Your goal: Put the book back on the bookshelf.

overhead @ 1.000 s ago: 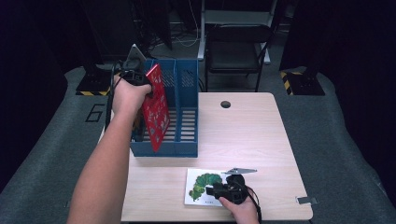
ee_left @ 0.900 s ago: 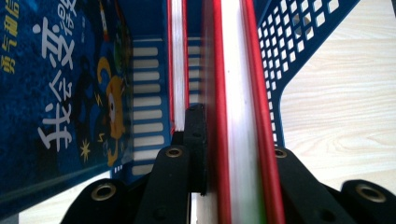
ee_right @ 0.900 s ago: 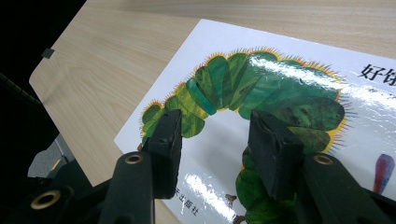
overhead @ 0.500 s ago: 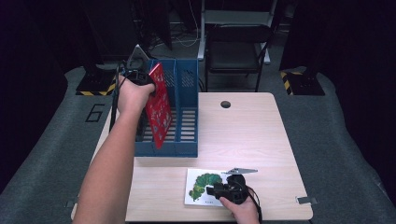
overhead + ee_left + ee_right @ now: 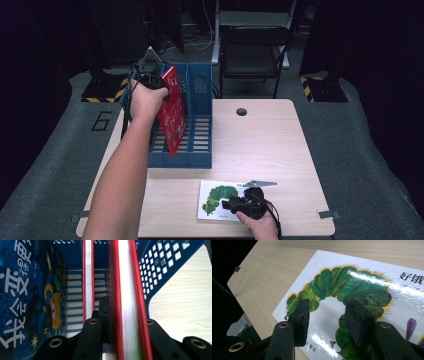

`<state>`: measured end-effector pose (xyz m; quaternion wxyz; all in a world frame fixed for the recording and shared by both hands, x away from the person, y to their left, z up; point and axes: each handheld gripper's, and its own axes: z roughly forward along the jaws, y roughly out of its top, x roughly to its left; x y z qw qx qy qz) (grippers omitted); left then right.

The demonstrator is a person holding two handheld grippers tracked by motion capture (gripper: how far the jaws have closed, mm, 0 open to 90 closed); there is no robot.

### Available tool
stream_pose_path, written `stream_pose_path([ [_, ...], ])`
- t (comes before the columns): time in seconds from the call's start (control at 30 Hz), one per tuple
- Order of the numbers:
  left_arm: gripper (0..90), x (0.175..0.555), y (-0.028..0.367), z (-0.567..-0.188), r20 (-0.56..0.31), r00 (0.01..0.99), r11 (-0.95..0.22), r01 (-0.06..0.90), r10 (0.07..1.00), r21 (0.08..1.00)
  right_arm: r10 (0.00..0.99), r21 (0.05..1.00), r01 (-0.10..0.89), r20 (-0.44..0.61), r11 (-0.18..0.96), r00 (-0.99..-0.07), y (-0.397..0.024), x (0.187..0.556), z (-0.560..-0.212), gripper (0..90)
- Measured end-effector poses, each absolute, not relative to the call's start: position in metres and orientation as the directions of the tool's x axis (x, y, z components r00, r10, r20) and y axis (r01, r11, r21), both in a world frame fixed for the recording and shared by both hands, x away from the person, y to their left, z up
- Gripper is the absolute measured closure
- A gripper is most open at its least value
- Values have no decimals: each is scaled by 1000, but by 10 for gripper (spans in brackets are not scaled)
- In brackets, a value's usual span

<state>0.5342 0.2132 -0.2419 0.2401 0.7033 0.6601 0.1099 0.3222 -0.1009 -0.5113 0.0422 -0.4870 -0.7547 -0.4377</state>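
A: Left gripper (image 5: 152, 80) is clamped on the red book (image 5: 172, 112), held upright over the blue file rack (image 5: 200, 125), a blue storybook (image 5: 27, 302) to its left.
B: We judge filing is under way; next, lower it into the slot.
A: Right gripper (image 5: 327, 312) stands wide, unloaded, caterpillar book (image 5: 362, 290) directly beneath.

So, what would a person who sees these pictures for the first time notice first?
Probably the red book, held upright by the left tongs, which are shut on it, over the blue file rack at the table's far left. Next, the white book with a green caterpillar lying flat at the near edge, with the right tongs open above it.
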Motion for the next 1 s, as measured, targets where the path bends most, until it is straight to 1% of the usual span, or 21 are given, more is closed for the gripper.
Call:
stream_pose_path([
  [0.13,798,537,214,-243,-151,106,-21,877,983,480,700,620,772,488,142,-521,-102,322,-511,546],
  [0.27,798,543,216,-245,-164,89,2,876,983,483,700,624,769,486,142,-523,-104,322,-512,546],
  [0.33,798,543,217,-244,-164,96,-5,877,982,480,701,619,773,491,137,-517,-104,321,-512,546],
  [0.5,798,546,217,-244,-156,85,5,865,984,501,701,622,771,490,136,-519,-105,321,-512,546],
  [0.53,798,547,216,-244,-154,86,1,870,984,493,701,607,785,506,125,-503,-105,320,-511,546],
  [0.87,797,551,208,-253,-144,90,-6,865,985,502,700,607,785,506,127,-504,-105,320,-511,546],
  [1.0,797,552,205,-263,-139,94,-13,871,986,492,701,614,778,497,132,-512,-107,320,-511,545],
])
